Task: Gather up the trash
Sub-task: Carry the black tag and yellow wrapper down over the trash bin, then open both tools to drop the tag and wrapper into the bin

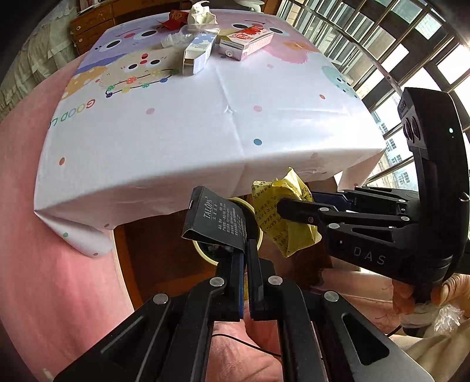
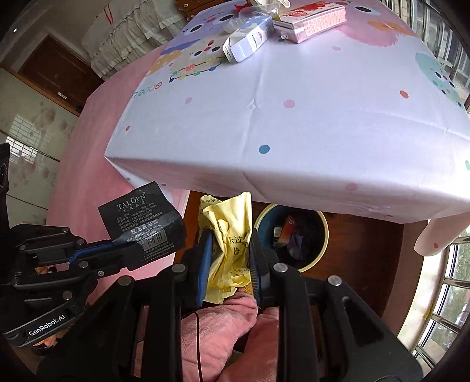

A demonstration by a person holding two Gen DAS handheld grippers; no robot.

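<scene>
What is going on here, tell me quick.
A person is clearing trash with a gripper in each hand. The left gripper is shut on a black TALOPN card, and the right gripper is shut on a crumpled yellow wrapper. Both are held off the table's near edge, around the bin on the floor, which already holds some rubbish. Two cartons, a small bottle and tissue remain on the tablecloth.

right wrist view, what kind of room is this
Probably a room in a home, perhaps a bedroom or dining corner. A table under a cartoon-print tablecloth stands by barred windows, a wooden door is at the back, and a small waste bin sits on the floor.
</scene>
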